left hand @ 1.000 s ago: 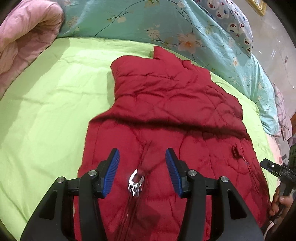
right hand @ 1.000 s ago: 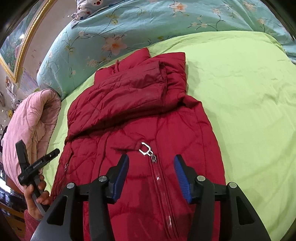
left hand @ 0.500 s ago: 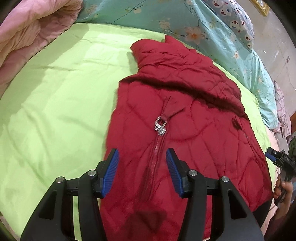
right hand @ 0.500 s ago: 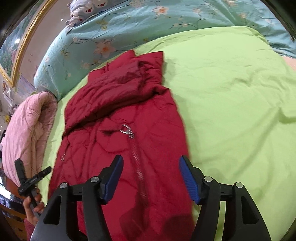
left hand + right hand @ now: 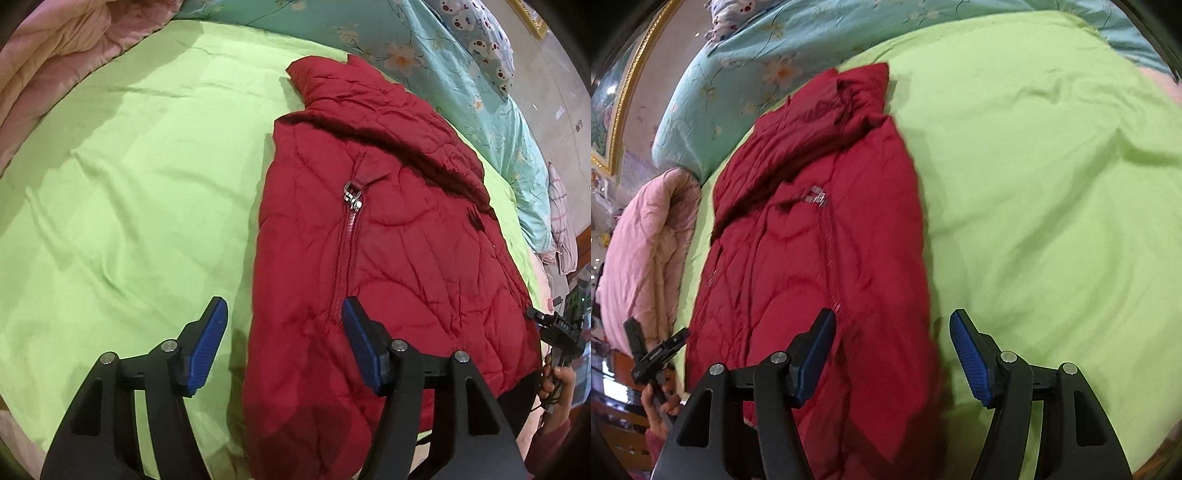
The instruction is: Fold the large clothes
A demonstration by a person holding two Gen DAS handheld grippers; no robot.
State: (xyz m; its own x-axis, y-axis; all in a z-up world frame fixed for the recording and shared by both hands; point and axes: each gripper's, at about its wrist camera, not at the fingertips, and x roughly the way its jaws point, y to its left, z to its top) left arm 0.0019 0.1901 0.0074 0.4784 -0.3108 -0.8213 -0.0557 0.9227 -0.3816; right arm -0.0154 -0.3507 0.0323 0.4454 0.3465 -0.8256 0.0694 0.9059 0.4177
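Both the left gripper (image 5: 282, 341) and right gripper (image 5: 892, 356) are held released — nothing grasped — above the red jacket (image 5: 388, 258) spread at frame centre on the green bed (image 5: 129, 184).

Red jacket (image 5: 812, 258) motion-blurred in right view, hem cut off at the bottom edge.

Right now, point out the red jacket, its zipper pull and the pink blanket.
red jacket (image 5: 424, 266), left wrist view, on the quilted front panel.
zipper pull (image 5: 351, 195), left wrist view, on the metal tab.
pink blanket (image 5: 646, 251), right wrist view, on the bunched middle.
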